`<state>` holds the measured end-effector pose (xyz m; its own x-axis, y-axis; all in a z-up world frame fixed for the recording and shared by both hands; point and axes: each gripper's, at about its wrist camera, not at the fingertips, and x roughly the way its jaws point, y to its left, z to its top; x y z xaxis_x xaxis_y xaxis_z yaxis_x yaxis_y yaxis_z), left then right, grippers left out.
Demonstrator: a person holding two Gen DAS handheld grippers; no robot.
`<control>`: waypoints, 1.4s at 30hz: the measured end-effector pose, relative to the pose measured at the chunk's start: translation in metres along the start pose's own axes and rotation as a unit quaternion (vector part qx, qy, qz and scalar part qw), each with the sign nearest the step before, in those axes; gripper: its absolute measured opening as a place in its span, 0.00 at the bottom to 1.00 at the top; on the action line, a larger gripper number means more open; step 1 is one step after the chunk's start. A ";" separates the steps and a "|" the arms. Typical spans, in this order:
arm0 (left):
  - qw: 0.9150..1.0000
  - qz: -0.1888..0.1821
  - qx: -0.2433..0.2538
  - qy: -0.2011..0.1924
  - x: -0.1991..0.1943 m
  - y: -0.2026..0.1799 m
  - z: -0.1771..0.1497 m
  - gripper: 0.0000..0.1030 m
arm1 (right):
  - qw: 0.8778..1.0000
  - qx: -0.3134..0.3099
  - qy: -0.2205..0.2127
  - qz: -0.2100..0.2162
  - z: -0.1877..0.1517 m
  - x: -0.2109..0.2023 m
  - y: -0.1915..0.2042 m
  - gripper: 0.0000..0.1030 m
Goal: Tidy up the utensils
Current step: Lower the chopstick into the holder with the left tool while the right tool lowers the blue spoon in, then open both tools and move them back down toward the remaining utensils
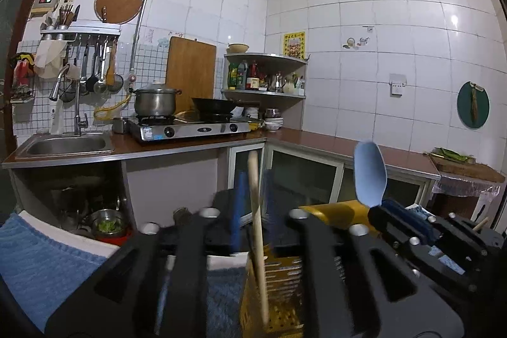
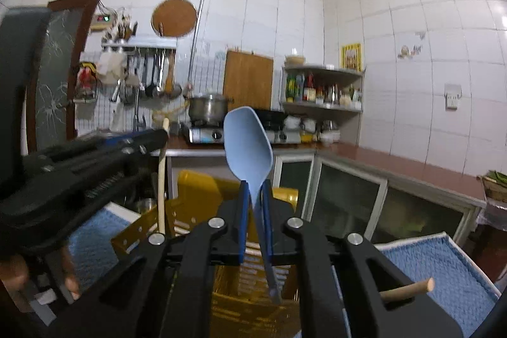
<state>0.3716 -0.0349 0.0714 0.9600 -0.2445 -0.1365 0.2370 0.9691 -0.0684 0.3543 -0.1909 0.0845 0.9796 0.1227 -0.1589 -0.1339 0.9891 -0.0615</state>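
Note:
My left gripper [image 1: 255, 179] points level, its blue pads standing a little apart on either side of a wooden stick handle [image 1: 257, 220]. The pads do not press on the handle, whose lower end stands in the yellow slotted basket [image 1: 282, 274]. My right gripper [image 2: 255, 184] is shut on the neck of a light blue spoon [image 2: 247, 144]. The spoon's bowl is up and its dark handle reaches down into the yellow basket [image 2: 196, 189]. The left wrist view shows that spoon [image 1: 370, 173] at right. The right wrist view shows the wooden handle [image 2: 162, 179] upright below the left gripper [image 2: 158, 133].
A blue towel [image 1: 47, 268] covers the white surface under the basket. Another wooden handle [image 2: 408, 290] lies on the towel [image 2: 443, 268] at right. Behind are a sink [image 1: 66, 146], a gas stove [image 1: 190, 129] with a pot and a wok, and a corner shelf [image 1: 263, 75]. A person's hand [image 2: 12, 277] holds the left gripper.

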 end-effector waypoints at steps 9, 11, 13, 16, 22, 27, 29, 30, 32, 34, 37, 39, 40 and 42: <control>0.999 0.038 -0.014 0.035 -0.056 0.023 0.022 0.76 | 0.999 0.011 0.046 0.027 0.015 -0.027 -0.001 0.31; 0.998 0.046 -0.013 0.051 -0.073 0.027 0.023 0.86 | 0.998 0.008 0.044 0.044 0.020 -0.043 0.003 0.42; 0.997 0.052 -0.009 0.060 -0.088 0.029 0.022 0.91 | 0.998 0.002 0.043 0.054 0.025 -0.057 0.006 0.46; 0.996 0.058 0.000 0.074 -0.111 0.029 0.019 0.95 | 0.997 -0.002 0.033 0.073 0.032 -0.082 0.009 0.55; 0.993 0.065 0.003 0.102 -0.144 0.029 0.009 0.95 | 0.994 0.021 0.003 0.105 0.046 -0.133 -0.001 0.65; 0.991 0.075 -0.011 0.112 -0.157 0.033 0.013 0.95 | 0.992 0.065 -0.019 0.109 0.070 -0.160 -0.016 0.78; 0.991 0.078 -0.016 0.112 -0.160 0.033 0.016 0.95 | 0.996 0.047 -0.024 0.075 0.082 -0.160 -0.017 0.80; 0.990 0.079 -0.019 0.112 -0.161 0.034 0.016 0.95 | 0.996 0.047 -0.020 0.079 0.084 -0.159 -0.019 0.80; 0.990 0.079 -0.024 0.116 -0.163 0.034 0.017 0.95 | 0.995 0.059 -0.012 0.078 0.088 -0.158 -0.025 0.80; 0.990 0.079 -0.023 0.118 -0.166 0.032 0.015 0.95 | 0.996 0.069 -0.009 0.061 0.084 -0.162 -0.031 0.80; 0.989 0.078 -0.020 0.123 -0.168 0.027 0.009 0.95 | 0.996 0.079 0.016 0.048 0.068 -0.162 -0.041 0.81; 0.988 0.072 -0.028 0.136 -0.167 0.025 0.000 0.95 | 0.996 0.080 0.035 0.034 0.053 -0.160 -0.049 0.81; 0.987 0.071 -0.029 0.141 -0.167 0.024 -0.004 0.95 | 0.995 0.082 0.042 0.031 0.046 -0.160 -0.054 0.81; 0.985 0.068 -0.029 0.155 -0.166 0.021 -0.017 0.95 | 0.993 0.094 0.066 0.024 0.025 -0.158 -0.066 0.81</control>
<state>0.2144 0.0256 0.0760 0.8883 -0.1203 -0.4433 0.0928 0.9922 -0.0833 0.2123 -0.2730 0.1381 0.9428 0.1709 -0.2862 -0.1378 0.9816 0.1324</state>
